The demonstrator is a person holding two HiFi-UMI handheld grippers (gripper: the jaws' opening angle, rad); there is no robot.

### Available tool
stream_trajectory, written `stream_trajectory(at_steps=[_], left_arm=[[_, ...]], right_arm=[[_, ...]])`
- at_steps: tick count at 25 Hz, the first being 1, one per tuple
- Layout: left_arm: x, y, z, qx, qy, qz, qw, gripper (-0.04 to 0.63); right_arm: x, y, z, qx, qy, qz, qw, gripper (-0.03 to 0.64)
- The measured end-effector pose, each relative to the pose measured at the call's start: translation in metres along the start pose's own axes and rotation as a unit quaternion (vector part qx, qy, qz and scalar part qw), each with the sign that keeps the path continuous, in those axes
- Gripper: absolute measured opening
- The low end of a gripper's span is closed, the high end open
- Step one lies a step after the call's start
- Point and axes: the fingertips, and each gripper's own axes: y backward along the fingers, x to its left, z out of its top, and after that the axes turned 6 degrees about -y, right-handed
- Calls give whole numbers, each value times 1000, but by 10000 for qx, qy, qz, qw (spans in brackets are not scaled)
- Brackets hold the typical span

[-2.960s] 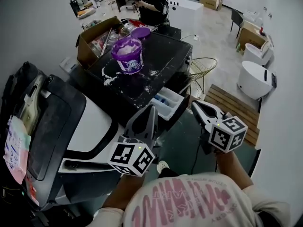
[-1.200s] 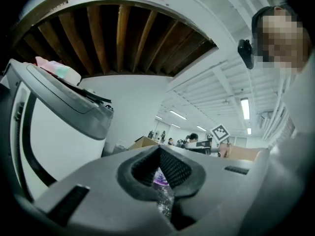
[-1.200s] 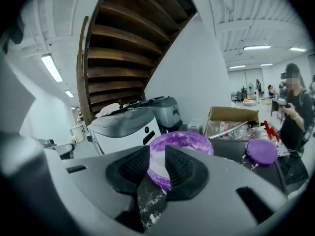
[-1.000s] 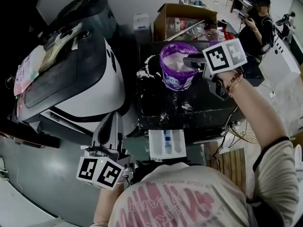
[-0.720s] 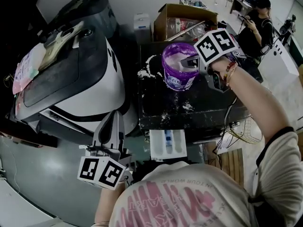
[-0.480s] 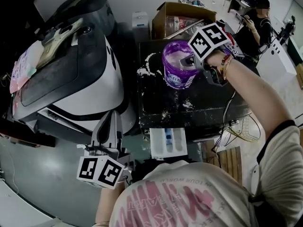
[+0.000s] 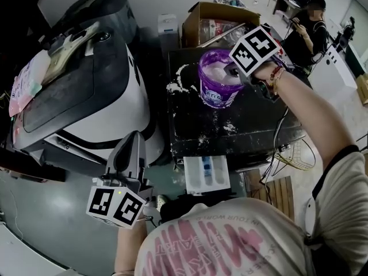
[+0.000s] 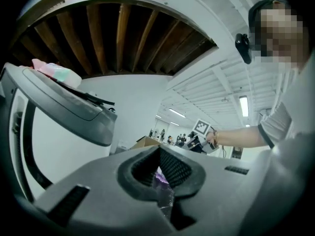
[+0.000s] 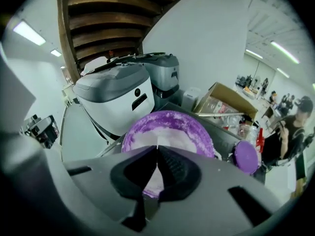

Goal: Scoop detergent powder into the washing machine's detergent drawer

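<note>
Closing right gripper (image 9: 157, 148) jaws | over detergent tub (image 7: 217, 96) | nothing between

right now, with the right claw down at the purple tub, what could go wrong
1. The right claw has just closed over the purple tub. Its jaws are together and no scoop shows between them, so it may come up empty.
2. Spilled powder already dots the black top. The carry to the open drawer at the front would likely scatter more.
</note>
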Motion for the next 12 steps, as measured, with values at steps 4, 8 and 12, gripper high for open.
stream_trajectory(at_steps=[4,8,12], left_arm=[[-5,-2,1,104,-97,-339,9993,3],[-8,-5,-1,150,-247,-422,9987,3],[-5,-2,-2,183,-140,-372,9990,3]], right_arm=[[-9,17,13,-263,266,-223,9991,5],[-27,18,16,-100,968,-849,9916,5],[-33,13,10,101,1253,-1038,9866,5]])
